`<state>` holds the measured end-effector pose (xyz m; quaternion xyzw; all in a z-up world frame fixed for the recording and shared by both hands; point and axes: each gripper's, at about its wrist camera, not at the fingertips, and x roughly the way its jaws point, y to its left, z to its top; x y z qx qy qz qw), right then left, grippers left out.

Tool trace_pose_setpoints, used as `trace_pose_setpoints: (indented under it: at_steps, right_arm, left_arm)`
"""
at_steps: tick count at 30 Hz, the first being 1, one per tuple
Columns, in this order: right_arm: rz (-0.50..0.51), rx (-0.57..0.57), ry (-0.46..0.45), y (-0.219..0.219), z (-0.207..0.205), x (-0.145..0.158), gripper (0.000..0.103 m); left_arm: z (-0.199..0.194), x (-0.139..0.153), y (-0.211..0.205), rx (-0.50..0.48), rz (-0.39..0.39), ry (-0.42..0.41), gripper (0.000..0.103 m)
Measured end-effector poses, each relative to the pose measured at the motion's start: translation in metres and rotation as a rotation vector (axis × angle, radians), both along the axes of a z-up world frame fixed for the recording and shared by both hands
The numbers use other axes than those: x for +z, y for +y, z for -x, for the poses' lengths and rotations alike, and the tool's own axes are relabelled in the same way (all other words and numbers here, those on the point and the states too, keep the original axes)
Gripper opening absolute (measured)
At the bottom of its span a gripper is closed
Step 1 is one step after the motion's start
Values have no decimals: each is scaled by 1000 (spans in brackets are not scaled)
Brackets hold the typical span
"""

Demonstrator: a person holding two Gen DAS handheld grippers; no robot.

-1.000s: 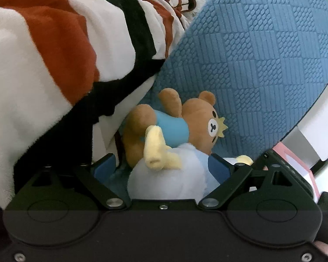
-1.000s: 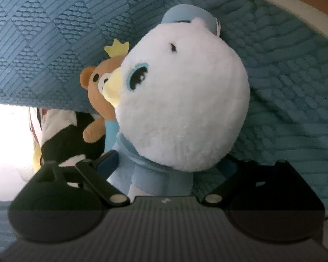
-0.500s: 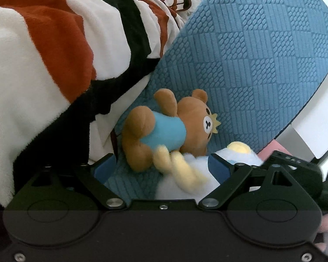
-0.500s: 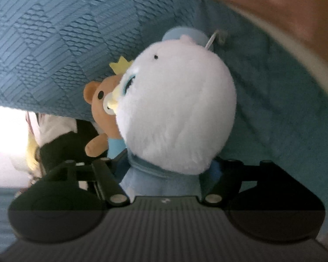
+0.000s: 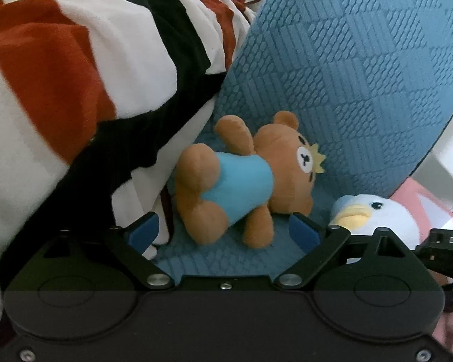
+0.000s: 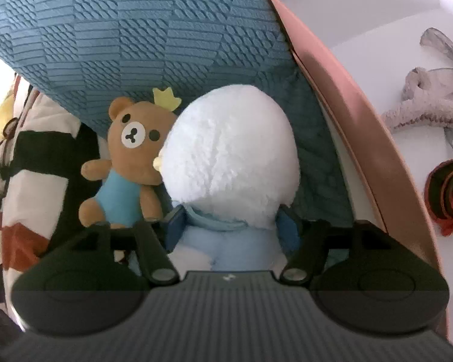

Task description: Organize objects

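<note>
Item one: white duck plush (image 6: 231, 157), round fleecy head, pale yellow bill, light blue cap and collar, upright, gripped at the light blue body by the right gripper (image 6: 231, 226); the blue pads (image 6: 175, 226) press into the fabric on either side, jaws drawn narrow around it. In the left wrist view the same duck (image 5: 374, 214) shows at the lower right, face and bill visible, partly behind gripper hardware. Item two: brown bear plush (image 5: 244, 178), blue shirt, small yellow crown, lying on its side on blue textured fabric, just beyond the left gripper (image 5: 225, 232). That gripper's jaws stand wide apart with nothing between them, the bear's feet close to the blue pads (image 5: 145, 232); whether a foot touches a pad is hard to tell from this angle. In the right wrist view the bear (image 6: 130, 163) sits just beside the duck, its head touching the duck's bill. Item three: blue quilted cushion (image 5: 341, 75), propped behind both toys. Item four: fleece blanket (image 5: 75, 69), white with rust and black bands, heaped beside the bear. Item five: pink-edged box (image 6: 362, 120) beside the cushion, white inside, holding a grey ribbon-like piece (image 6: 432, 102) and a dark orange-trimmed object (image 6: 447, 196), unclear in kind.
</note>
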<state>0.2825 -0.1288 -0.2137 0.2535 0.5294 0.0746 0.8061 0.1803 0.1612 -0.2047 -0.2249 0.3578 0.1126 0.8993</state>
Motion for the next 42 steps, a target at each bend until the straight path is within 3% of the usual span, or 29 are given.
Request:
trace_pose_setpoints:
  at_steps: [4, 8, 17, 22, 32, 37, 42]
  right_arm:
    - [-30, -42, 43, 6, -1, -10, 84]
    - [-57, -40, 67, 21, -3, -19, 83]
    - [-5, -35, 65, 41, -10, -36, 85]
    - [10, -17, 43, 39, -12, -32, 80]
    - [103, 62, 5, 27, -7, -18, 77]
    - [144, 72, -5, 18, -3, -13, 77]
    - [163, 88, -17, 12, 0, -4, 77]
  left_arm:
    - [-14, -5, 0, -14, -34, 20, 92]
    - [-29, -9, 3, -24, -76, 45, 92]
    - [-60, -23, 6, -59, -117, 111, 92]
    - [-75, -29, -1, -84, -151, 142, 92]
    - [-91, -24, -5, -105, -164, 136, 83]
    - [-84, -23, -5, -98, -160, 120, 72]
    - [-74, -22, -6, -74, -140, 114, 69]
